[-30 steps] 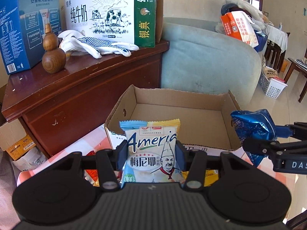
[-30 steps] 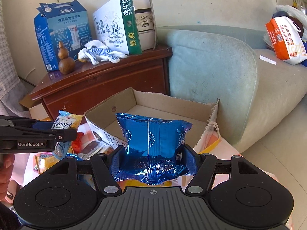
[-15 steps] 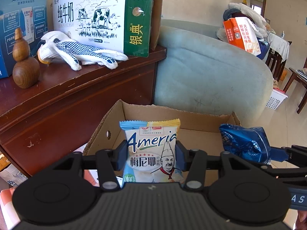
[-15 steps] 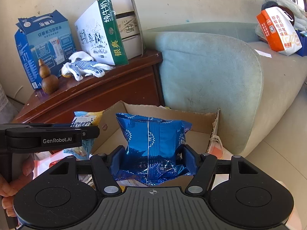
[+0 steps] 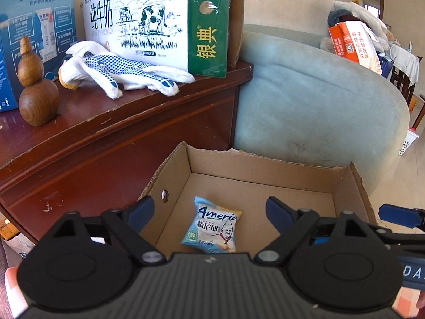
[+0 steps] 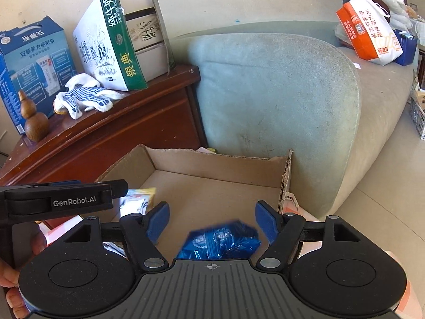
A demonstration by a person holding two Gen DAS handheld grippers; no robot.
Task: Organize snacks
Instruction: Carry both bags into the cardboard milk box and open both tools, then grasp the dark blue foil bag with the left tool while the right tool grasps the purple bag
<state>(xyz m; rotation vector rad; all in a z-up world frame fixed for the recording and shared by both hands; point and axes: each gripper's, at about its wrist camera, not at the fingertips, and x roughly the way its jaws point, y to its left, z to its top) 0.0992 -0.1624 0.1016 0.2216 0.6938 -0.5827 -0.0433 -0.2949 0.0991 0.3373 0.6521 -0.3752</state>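
Note:
An open cardboard box [image 5: 265, 167] [image 6: 212, 159] sits in front of me. A light blue and yellow Ameria snack packet [image 5: 212, 226] lies on its floor; it also shows in the right wrist view [image 6: 138, 200]. My left gripper [image 5: 209, 212] is open and empty above that packet. My right gripper [image 6: 211, 220] is open; a shiny blue snack packet [image 6: 220, 244], blurred, sits just below its jaws over the box floor. The left gripper's arm [image 6: 61, 199] shows at the left of the right wrist view.
A dark wooden cabinet [image 5: 106, 133] stands left of the box, with milk cartons [image 5: 159, 21], white dotted gloves [image 5: 119, 71] and a wooden gourd [image 5: 37, 90] on top. A pale green sofa [image 5: 318, 111] rises behind the box. An orange bag [image 6: 369, 32] lies on the sofa.
Both grippers moved forward over the box and opened. The Ameria packet dropped onto the box floor. The blue packet left the right jaws and is falling or just landed.

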